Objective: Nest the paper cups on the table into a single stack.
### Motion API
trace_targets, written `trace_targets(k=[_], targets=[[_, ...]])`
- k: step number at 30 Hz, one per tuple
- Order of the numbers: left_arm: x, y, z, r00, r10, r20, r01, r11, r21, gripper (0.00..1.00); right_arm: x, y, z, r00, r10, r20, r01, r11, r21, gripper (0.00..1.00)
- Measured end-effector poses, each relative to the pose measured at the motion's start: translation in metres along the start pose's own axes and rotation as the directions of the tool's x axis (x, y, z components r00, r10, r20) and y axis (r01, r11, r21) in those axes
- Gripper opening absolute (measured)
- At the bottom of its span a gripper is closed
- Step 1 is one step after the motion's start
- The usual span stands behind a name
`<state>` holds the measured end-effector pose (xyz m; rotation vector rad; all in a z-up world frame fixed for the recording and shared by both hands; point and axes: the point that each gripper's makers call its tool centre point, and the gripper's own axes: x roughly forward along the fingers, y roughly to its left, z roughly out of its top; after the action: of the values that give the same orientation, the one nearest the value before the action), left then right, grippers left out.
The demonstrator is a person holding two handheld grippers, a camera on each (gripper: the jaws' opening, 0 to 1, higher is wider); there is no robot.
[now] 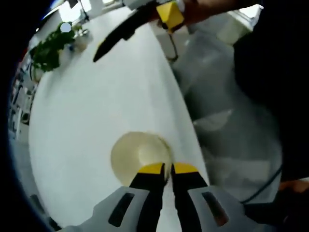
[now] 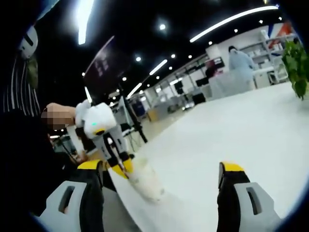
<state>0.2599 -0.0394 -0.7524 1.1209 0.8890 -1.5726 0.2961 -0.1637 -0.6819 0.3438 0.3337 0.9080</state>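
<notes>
Left gripper [image 1: 167,170]: jaws drawn almost together, clamped on the rim of the paper cup [image 1: 139,155]
Paper cup: seen from its open mouth in the left gripper view, close to the table's [image 1: 91,121] long edge; in the right gripper view it is blurred, lying tilted at the near table edge [image 2: 147,181] with the left gripper [image 2: 124,169] on it
Right gripper [image 2: 164,174]: jaws spread wide, nothing between them; seen in the left gripper view at the far end of the table edge [image 1: 140,21]
Table: white, bare in the middle
Plant [image 1: 50,46]: noted at the far corner of the table; also at the right gripper view's right side [image 2: 297,60]
Background: a person [image 2: 240,63] is seen standing far beyond the table
</notes>
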Motion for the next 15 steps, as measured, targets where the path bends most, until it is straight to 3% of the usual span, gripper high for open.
trace_targets(k=[5, 11, 15], targets=[[0.0008, -0.0008, 0.0032, 1.0, -0.018, 0.017, 0.019, 0.999, -0.031, 0.12, -0.0011, -0.001, 0.0, 1.0, -0.002, 0.003, 0.002, 1.0, 0.008, 0.97], [0.0014, -0.0006, 0.0026, 0.999, -0.024, 0.031, 0.026, 0.997, -0.072, 0.27, -0.0016, -0.0053, -0.0004, 1.0, -0.011, 0.015, 0.011, 1.0, 0.027, 0.97], [0.0032, -0.0008, -0.0036, 0.999, -0.024, 0.025, 0.026, 0.996, -0.087, 0.32, -0.0006, -0.0046, -0.002, 1.0, -0.011, 0.011, 0.011, 1.0, 0.027, 0.97]])
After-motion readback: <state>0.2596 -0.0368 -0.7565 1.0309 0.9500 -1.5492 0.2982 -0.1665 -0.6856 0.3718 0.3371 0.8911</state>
